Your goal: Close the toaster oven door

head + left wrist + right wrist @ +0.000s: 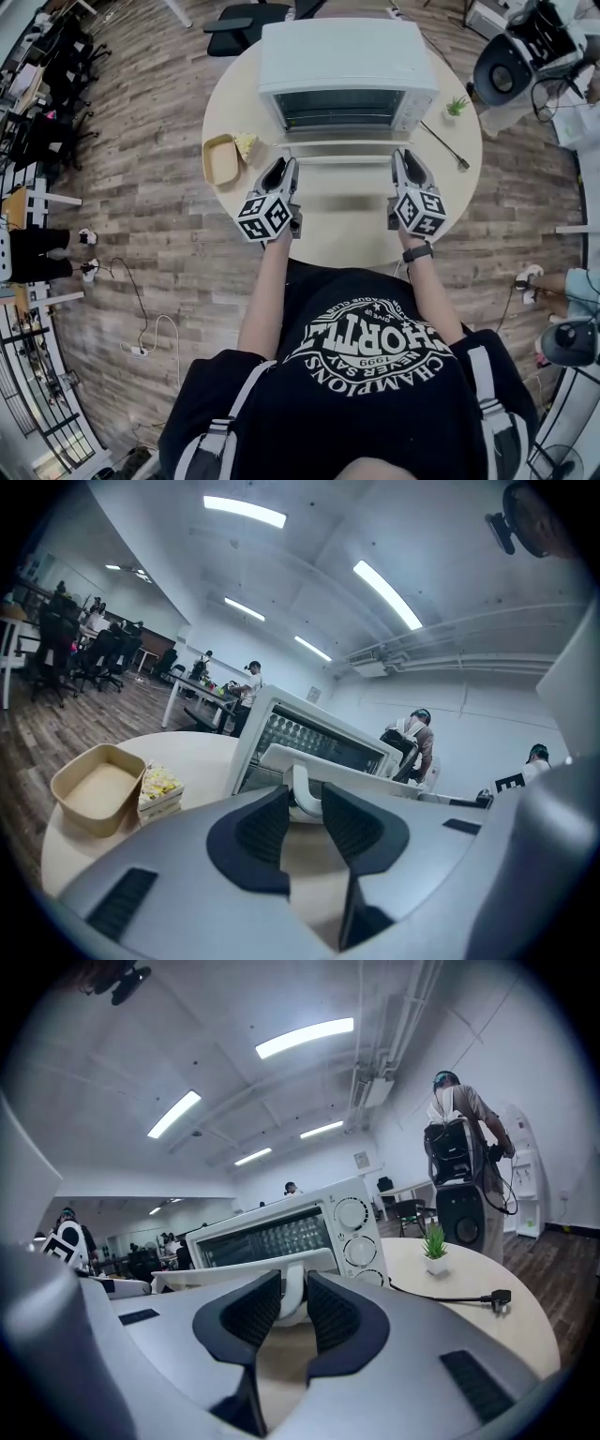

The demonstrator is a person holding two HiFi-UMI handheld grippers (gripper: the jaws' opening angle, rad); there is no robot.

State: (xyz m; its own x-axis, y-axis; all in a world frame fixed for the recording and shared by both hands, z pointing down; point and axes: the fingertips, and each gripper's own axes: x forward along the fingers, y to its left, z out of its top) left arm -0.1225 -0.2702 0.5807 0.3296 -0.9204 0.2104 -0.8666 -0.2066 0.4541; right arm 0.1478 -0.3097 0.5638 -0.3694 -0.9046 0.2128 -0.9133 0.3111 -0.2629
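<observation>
A white toaster oven (347, 56) stands at the back of the round table (347, 234). Its door (342, 148) hangs down toward me, with a white handle bar (345, 160) along its front edge. My left gripper (285, 167) is at the handle's left end. In the left gripper view the jaws (306, 808) are shut on the handle's white post (302, 782). My right gripper (405, 159) is at the handle's right end. There too the jaws (292, 1305) are shut on the handle's post (293, 1283). Behind it the oven's dials (355, 1241) show.
A tan tray (219, 159) and a small box of yellow food (246, 143) lie left of the oven. A little potted plant (456, 106) and a black cable with a plug (442, 145) are to its right. Chairs (246, 23) and people stand around the table.
</observation>
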